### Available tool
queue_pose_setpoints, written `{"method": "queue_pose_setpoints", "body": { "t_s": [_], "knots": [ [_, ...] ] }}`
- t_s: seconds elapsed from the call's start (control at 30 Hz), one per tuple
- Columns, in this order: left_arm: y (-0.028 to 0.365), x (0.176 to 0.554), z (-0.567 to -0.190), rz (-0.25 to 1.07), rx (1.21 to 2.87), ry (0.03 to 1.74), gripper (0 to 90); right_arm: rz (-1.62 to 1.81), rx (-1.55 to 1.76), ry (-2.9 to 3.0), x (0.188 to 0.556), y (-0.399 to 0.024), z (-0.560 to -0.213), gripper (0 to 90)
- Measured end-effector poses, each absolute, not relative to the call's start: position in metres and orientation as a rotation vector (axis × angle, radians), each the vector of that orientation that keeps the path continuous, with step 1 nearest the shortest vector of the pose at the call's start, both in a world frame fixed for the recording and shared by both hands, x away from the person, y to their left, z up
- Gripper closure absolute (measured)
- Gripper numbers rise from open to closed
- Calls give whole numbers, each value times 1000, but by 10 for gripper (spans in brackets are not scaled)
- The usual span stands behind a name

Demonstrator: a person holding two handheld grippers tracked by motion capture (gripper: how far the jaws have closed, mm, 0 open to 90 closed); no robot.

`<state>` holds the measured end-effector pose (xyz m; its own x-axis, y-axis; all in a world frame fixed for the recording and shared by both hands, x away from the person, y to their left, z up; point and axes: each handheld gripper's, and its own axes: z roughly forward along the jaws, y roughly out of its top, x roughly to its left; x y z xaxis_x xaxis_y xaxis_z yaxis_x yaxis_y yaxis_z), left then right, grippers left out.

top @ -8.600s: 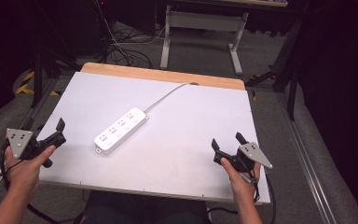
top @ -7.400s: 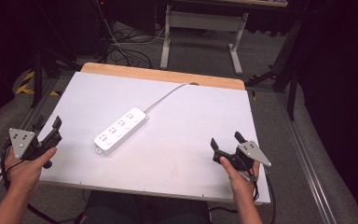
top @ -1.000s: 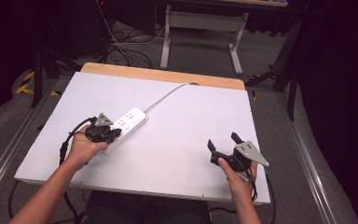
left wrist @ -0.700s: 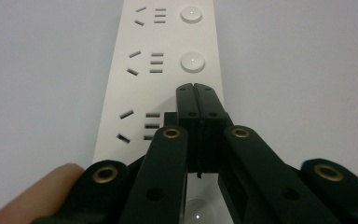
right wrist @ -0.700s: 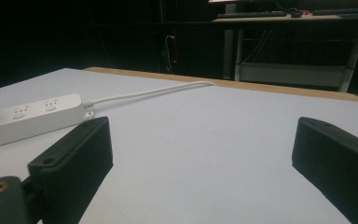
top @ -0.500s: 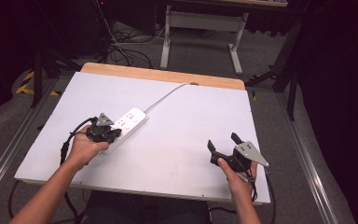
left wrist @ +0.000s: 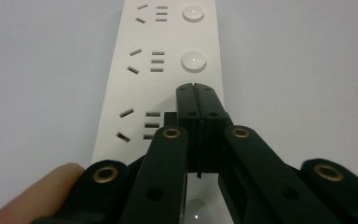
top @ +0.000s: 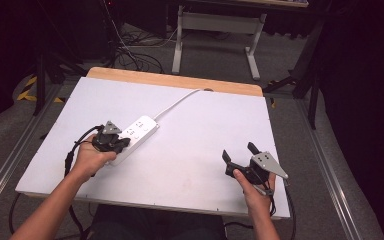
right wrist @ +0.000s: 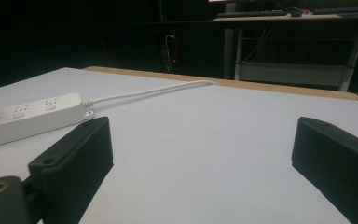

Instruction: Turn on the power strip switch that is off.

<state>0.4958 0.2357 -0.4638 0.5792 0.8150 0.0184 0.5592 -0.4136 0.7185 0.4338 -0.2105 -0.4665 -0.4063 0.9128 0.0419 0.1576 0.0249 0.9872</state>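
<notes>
On the table (top: 190,165), closed left gripper (left wrist: 196,88) jaws seemingly touch the white power strip (left wrist: 161,70); right gripper (right wrist: 200,154) jaws apart.

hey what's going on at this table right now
A person works at a white table with a gripper in each hand. The left gripper has its jaws shut together, tips down over a button on the white power strip, apparently at a switch. The right gripper rests near the table's front right with its jaws wide open, holding nothing. The strip's cord runs off toward the far edge.
</notes>
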Motion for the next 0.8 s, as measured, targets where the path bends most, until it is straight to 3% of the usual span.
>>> {"method": "queue_pose_setpoints", "body": {
  "t_s": [0.8],
  "knots": [
    [235,496,-463,485,2111,1121,900,1439,1110,1641,435,-210,-467,58]
  ]
}}
